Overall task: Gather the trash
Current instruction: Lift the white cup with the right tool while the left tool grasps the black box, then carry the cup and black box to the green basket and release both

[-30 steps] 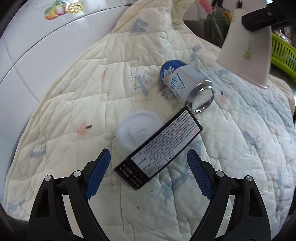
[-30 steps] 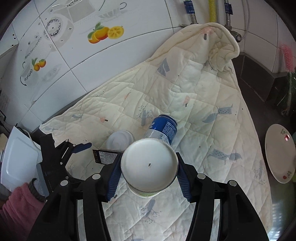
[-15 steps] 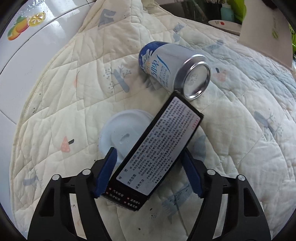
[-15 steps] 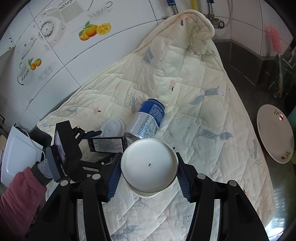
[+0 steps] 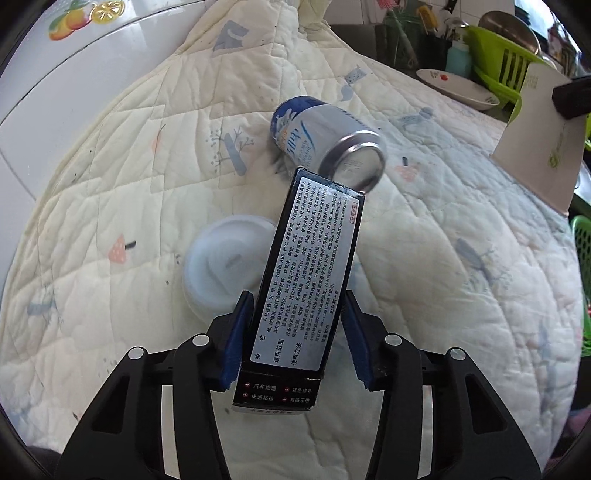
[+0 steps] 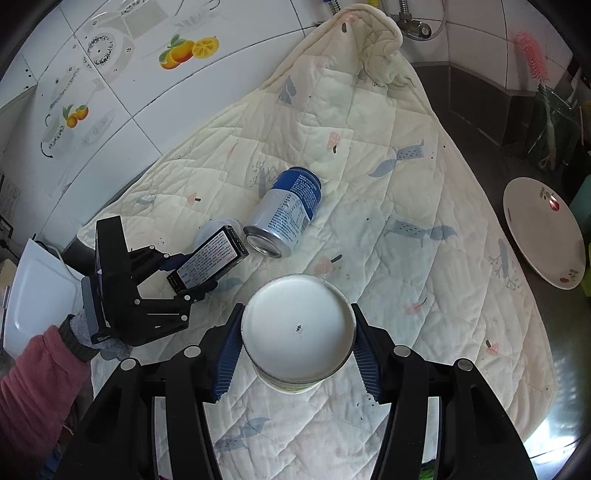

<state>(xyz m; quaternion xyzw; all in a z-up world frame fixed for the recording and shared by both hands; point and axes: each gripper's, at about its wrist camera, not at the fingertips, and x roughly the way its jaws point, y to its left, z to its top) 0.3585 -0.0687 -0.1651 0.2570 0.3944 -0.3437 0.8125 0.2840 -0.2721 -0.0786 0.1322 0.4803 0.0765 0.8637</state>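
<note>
Left gripper [image 5: 293,336] jaws closing around black box [image 5: 310,269]; right gripper [image 6: 297,350] clamping paper cup [image 6: 297,328].

I am working in a home kitchen. The white wall tiles [image 6: 229,107] beside me carry printed oranges and lemons [image 6: 188,50], and pipe fittings [image 6: 413,22] come out of the wall at the far end. A dark countertop [image 6: 476,122] holds a flowered plate [image 6: 543,232], a pink bottle brush [image 6: 532,55] and a green dish basket [image 5: 506,61] with what may be a steel bowl in it. A quilted blanket [image 6: 388,155] covers the counter.
</note>
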